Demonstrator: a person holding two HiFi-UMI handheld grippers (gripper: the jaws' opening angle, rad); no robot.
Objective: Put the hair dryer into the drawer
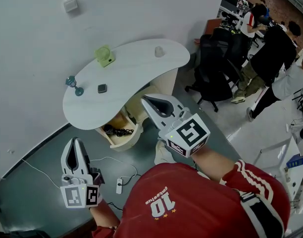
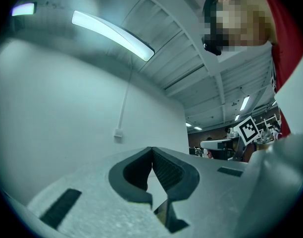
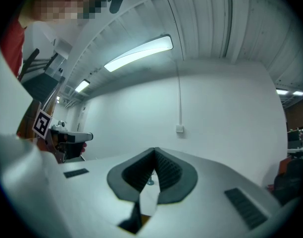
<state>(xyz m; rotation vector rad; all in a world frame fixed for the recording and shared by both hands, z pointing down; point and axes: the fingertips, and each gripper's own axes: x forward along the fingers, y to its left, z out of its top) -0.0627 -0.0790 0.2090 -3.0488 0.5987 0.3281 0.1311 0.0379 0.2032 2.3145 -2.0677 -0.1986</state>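
Observation:
Under the white curved table (image 1: 136,71) a pale drawer (image 1: 121,139) stands pulled open. A dark thing with a coiled cord (image 1: 117,131), apparently the hair dryer, lies inside it. My right gripper (image 1: 145,99) hovers just right of the drawer, above its level, shut and empty. In the right gripper view its jaws (image 3: 154,150) meet with only the wall behind them. My left gripper (image 1: 75,142) hangs over the floor, left of and nearer than the drawer. It is shut too, with nothing held (image 2: 152,148).
On the table are a green fan (image 1: 105,56), a clear cup (image 1: 159,51), a small dark block (image 1: 102,89) and a blue hourglass-shaped piece (image 1: 75,85). A power strip (image 1: 120,186) with cable lies on the floor. Black office chairs (image 1: 216,68) and people stand to the right.

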